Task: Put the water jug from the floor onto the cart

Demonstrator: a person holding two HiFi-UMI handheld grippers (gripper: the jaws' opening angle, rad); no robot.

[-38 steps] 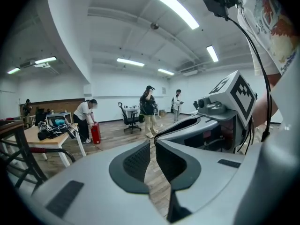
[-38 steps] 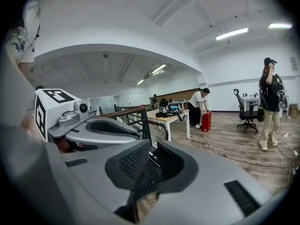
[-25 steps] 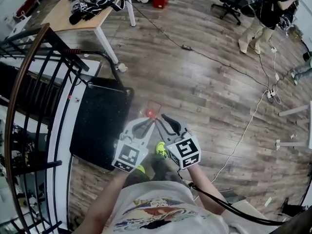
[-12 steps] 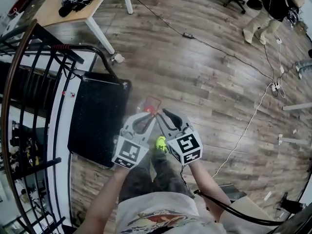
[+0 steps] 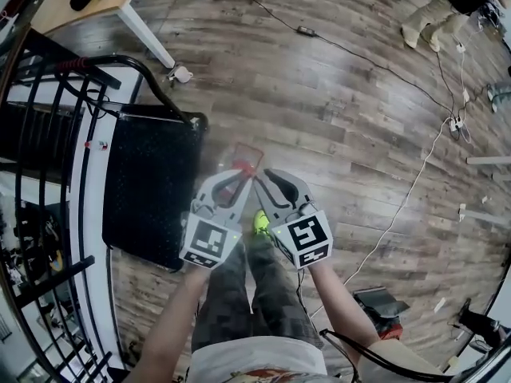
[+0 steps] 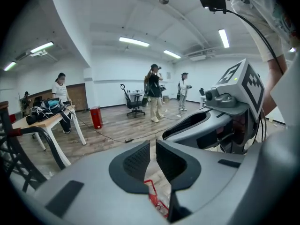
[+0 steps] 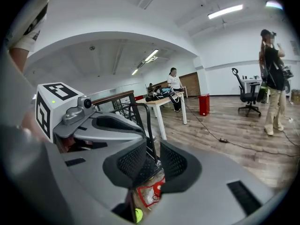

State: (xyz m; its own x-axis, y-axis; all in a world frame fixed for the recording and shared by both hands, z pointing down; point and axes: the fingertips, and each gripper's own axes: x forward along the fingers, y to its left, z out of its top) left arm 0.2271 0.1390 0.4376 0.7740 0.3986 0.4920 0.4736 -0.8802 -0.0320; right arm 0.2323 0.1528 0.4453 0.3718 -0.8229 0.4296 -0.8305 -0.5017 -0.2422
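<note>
The water jug (image 5: 244, 160) is clear with a red label and stands on the wood floor at the right edge of the black flat cart (image 5: 152, 183). Both grippers hover side by side just above it. My left gripper (image 5: 242, 183) is shut with nothing in it; in the left gripper view (image 6: 153, 149) the jug's red label (image 6: 155, 199) shows below the jaws. My right gripper (image 5: 267, 180) stands slightly open and holds nothing; in the right gripper view (image 7: 153, 159) the jug (image 7: 149, 191) and the cart's handle (image 7: 146, 121) appear through the gap.
A black stair railing (image 5: 48, 158) runs down the left. The cart's handle (image 5: 128, 62) arches at its far end. A table leg (image 5: 148, 38) is beyond it, cables (image 5: 383, 78) cross the floor, and people stand far off (image 6: 154, 90). My legs and a yellow-green shoe (image 5: 261, 222) are below the grippers.
Both grippers have sunk together toward the jug, and the head view has tipped further down. Neither gripper's jaws have visibly changed.
</note>
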